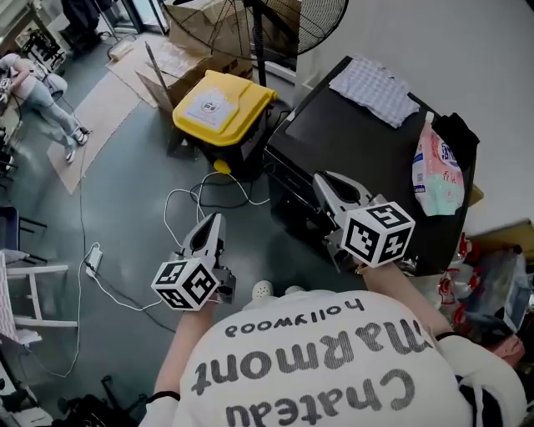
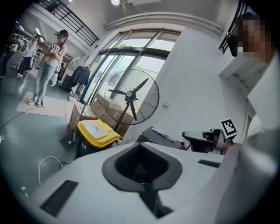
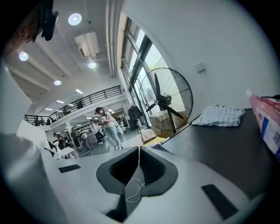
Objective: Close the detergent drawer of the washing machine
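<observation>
The black washing machine stands at the right in the head view; its front faces the floor at the left, and I cannot make out the detergent drawer there. My right gripper hovers by the machine's front top edge, jaws shut and empty. In the right gripper view the right gripper points along the machine's dark top, with a thin loop of thread lying on its pads. My left gripper is over the floor left of the machine, shut on nothing. In the left gripper view the left gripper points toward the machine.
A yellow-lidded bin and a big floor fan stand beyond the machine. A checked cloth and a pink packet lie on its top. White cable trails over the floor. A person stands far off.
</observation>
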Motion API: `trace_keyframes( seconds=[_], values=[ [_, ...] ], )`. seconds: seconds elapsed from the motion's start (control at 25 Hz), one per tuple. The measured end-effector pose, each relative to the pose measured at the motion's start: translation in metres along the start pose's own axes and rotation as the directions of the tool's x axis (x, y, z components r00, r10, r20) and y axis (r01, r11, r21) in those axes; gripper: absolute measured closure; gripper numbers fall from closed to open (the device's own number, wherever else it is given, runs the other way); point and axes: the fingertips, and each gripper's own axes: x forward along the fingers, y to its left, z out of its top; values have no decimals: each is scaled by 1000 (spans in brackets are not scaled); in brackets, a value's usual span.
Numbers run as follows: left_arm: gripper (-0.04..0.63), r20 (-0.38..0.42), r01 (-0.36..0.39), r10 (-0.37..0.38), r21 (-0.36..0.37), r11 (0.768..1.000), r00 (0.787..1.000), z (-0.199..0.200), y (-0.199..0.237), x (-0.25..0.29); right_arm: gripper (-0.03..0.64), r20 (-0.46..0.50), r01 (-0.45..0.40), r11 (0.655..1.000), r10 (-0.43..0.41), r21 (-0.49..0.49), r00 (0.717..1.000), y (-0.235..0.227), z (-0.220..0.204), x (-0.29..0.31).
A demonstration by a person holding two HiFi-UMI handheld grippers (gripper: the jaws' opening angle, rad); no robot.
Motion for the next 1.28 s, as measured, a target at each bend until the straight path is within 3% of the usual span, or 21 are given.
trace_keyframes(
  seconds=[0.32,0.52,1.28],
  values=[
    [586,54,-115,113,22,993,992,-10,0,-46,586,-48,-117,993,115,-35,992,26,-19,7],
    [586,87,-159,159,-8,987,983,-22,-7,-66,586,-84,-160,985,155,-63,984,32,-28,1],
    [586,135,-238,239,-20,971,962,-53,-27,-102,586,-152,-242,968,229,-71,961,41,-58,-15]
  ],
)
